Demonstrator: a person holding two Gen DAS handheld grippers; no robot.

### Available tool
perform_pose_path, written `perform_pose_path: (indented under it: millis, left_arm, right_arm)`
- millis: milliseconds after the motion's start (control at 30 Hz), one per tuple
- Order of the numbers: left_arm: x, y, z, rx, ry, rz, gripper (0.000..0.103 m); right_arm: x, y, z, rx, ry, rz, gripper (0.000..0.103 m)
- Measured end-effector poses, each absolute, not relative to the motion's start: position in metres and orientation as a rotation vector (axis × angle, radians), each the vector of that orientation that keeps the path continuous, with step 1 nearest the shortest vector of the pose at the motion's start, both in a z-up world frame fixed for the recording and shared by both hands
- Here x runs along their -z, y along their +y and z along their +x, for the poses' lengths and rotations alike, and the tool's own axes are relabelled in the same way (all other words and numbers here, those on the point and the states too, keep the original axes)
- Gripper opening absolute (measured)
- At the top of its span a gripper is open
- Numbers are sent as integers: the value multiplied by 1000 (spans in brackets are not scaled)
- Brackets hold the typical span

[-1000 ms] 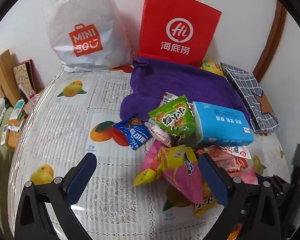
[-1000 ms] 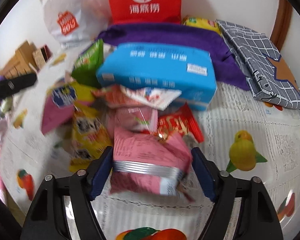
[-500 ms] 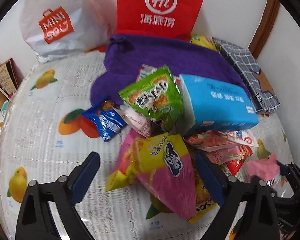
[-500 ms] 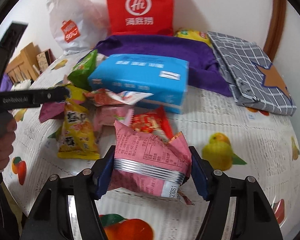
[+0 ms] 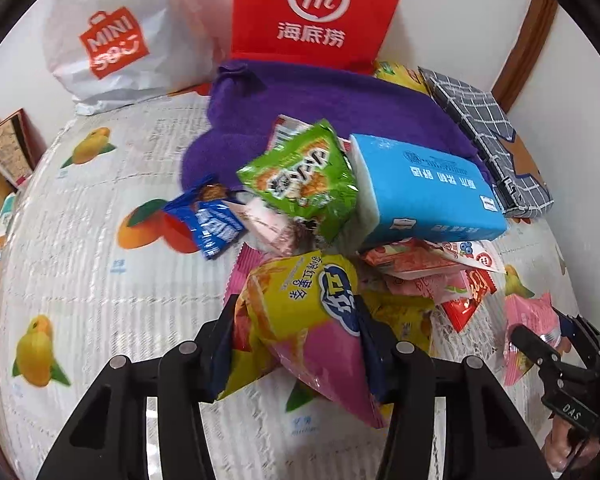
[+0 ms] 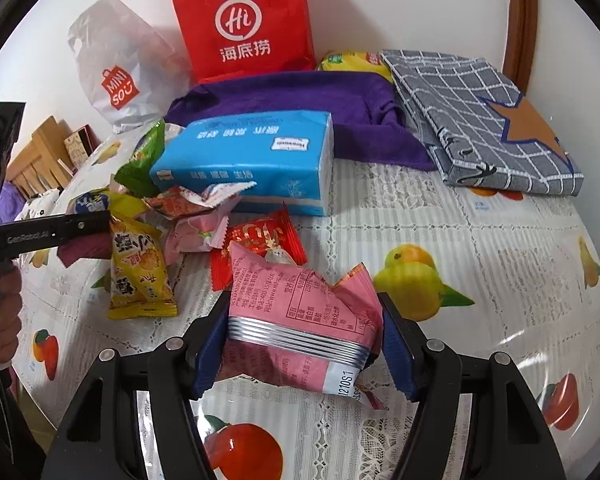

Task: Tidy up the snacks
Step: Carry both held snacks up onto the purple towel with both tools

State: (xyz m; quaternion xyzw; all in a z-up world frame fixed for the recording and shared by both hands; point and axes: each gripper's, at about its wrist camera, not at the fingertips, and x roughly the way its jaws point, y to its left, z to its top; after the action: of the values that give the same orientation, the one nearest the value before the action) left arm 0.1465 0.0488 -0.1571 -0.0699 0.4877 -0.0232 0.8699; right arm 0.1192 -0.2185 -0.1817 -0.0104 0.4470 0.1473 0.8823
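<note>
My left gripper [image 5: 296, 344] has just been closing, and its blue pads now pinch the yellow-and-pink crinkled chip bag [image 5: 300, 320] low in the centre of the left view. My right gripper [image 6: 300, 340] grips a pink foil snack packet [image 6: 296, 312] at lower centre of its frame, above the fruit-print tablecloth [image 6: 480, 240]. The remaining snacks lie heaped at mid-left beside a blue tissue pack [image 6: 248, 160], with a purple cloth [image 6: 300, 100] and a red paper bag [image 6: 244, 20] behind, toward the top.
</note>
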Motion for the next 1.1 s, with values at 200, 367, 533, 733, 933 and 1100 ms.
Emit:
perform_pose_path:
  millis: [200, 367, 533, 733, 933, 1100]
  left_arm:
    - [130, 58, 132, 40, 973, -159, 50]
    - [109, 54, 129, 76, 942, -174, 50]
    - [89, 39, 135, 123, 911, -155, 50]
    - [71, 21, 153, 172, 894, -123, 50]
    - [57, 11, 178, 202, 872, -89, 50]
    - [48, 7, 198, 214, 849, -79, 50]
  right_arm:
    - [162, -217, 119, -325, 896, -3, 68]
    - [143, -220, 122, -321, 865, 12, 68]
    - [124, -225, 130, -300, 838, 31, 68]
    - [100, -228, 150, -286, 812, 61, 68]
    - [80, -225, 178, -263, 793, 60, 68]
    - [68, -222, 200, -256, 780, 54, 68]
